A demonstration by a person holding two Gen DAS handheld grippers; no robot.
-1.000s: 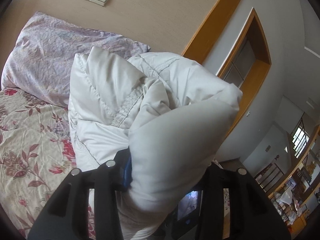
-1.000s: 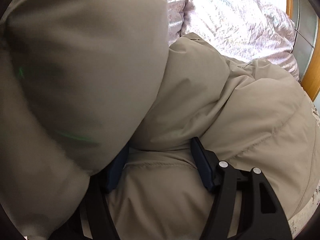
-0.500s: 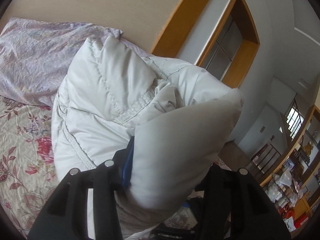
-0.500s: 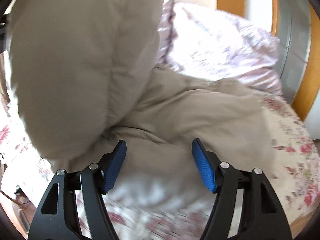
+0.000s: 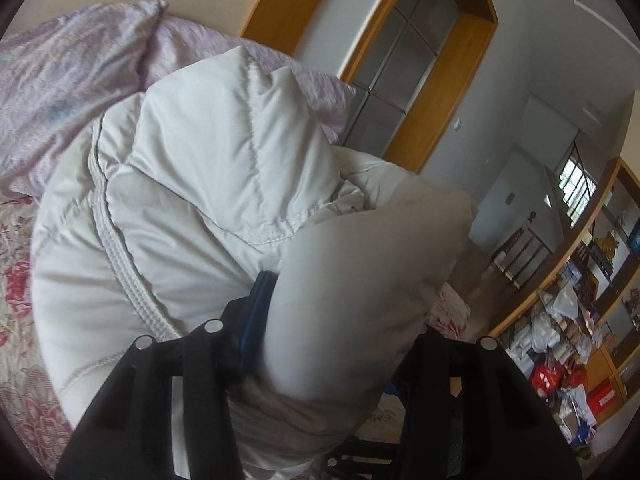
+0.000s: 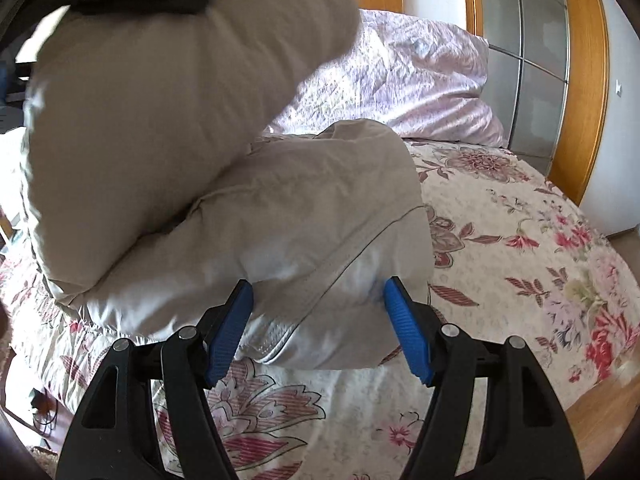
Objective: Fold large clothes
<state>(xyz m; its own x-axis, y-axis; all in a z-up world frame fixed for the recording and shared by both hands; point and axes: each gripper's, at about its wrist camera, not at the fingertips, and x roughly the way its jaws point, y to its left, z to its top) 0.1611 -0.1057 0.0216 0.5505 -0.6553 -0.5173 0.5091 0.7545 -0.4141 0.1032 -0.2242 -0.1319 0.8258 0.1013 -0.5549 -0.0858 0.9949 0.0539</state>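
Your left gripper [image 5: 332, 320] is clamped onto a thick puffy fold of the beige down jacket [image 5: 192, 208], and the padding bulges out so much that it hides most of the space between the fingers. Only one blue pad [image 5: 256, 320] peeks out on the left side of the bunch. The held part is lifted up off the bed [image 6: 520, 272], with the quilted lining and a stitched seam facing the camera.

Your right gripper [image 6: 318, 324] is wide apart and holds nothing. Its blue pads [image 6: 230, 328] sit on either side of the jacket's lower fold, right at the fabric edge, but they aren't squeezing it.

The rest of the jacket lies in a lump on the flowered bedspread, toward the head end of the bed, just in front of the lilac pillow [image 6: 400, 84]. The raised part hangs over the lump on the left of the right wrist view. A wood-framed frosted glass door [image 6: 532, 60] stands past the bed's far corner.
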